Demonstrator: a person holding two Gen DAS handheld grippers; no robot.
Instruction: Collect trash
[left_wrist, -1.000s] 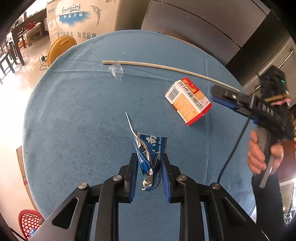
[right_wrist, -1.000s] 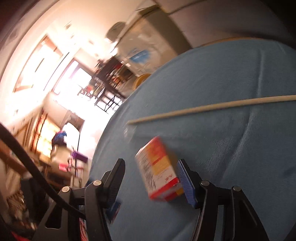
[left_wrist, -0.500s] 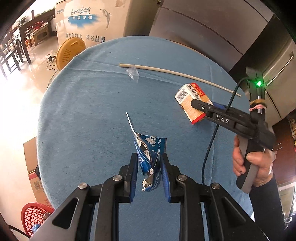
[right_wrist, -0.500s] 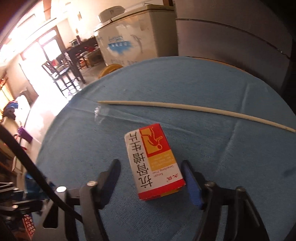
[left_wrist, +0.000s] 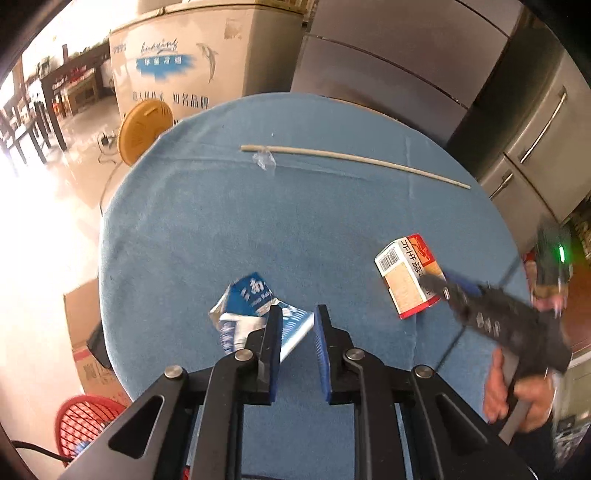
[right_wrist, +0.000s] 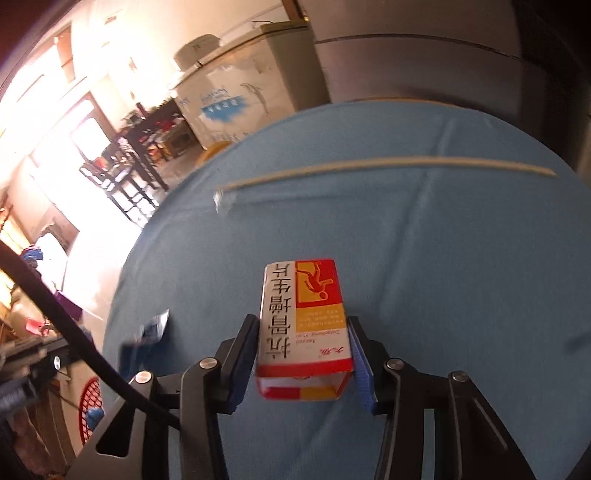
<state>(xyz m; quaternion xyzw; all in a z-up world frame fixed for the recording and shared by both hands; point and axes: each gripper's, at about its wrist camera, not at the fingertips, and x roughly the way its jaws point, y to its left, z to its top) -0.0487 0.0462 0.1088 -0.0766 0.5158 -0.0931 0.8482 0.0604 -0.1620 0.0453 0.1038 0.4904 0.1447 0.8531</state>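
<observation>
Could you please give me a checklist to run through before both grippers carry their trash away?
1. Right gripper pads against both sides of the medicine box: ok.
2. Left gripper firmly on the blue wrapper: cannot tell; most of it sits left of the fingers.
3. Red basket in sight, below the table edge: ok.
4. All trash collected: not ok; the long stick and clear plastic scrap lie on the table.
</observation>
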